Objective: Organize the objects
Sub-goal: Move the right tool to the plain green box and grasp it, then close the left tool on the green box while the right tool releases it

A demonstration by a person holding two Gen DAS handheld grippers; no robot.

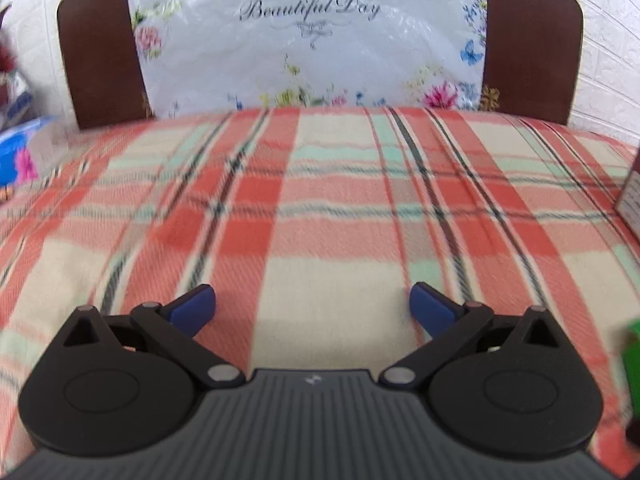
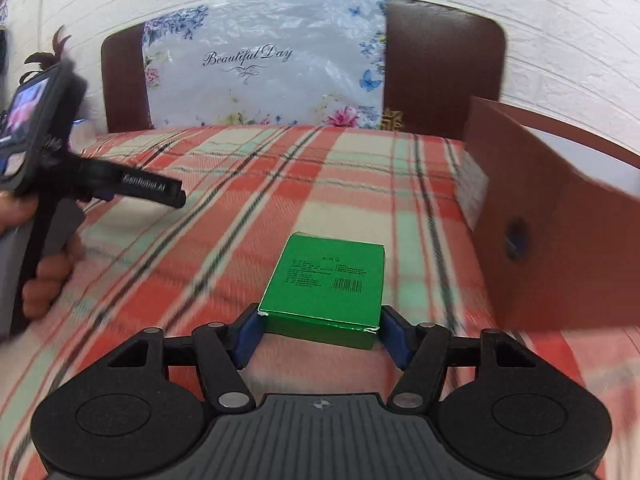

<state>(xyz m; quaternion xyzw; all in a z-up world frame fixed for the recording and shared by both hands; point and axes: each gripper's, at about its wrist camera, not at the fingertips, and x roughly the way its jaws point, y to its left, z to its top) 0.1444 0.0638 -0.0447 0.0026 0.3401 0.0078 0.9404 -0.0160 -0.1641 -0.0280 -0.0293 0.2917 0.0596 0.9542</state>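
Observation:
My right gripper is shut on a flat green box, its blue pads pressed on the box's two near corners, holding it just above the plaid blanket. The box's printed side with a barcode faces up. A sliver of the green box shows at the right edge of the left wrist view. My left gripper is open and empty above the blanket. It also shows in the right wrist view, held in a hand at the left.
An open brown cardboard box stands on the bed at the right; its corner shows in the left view. A floral plastic bag leans on the brown headboard. Clutter lies left of the bed.

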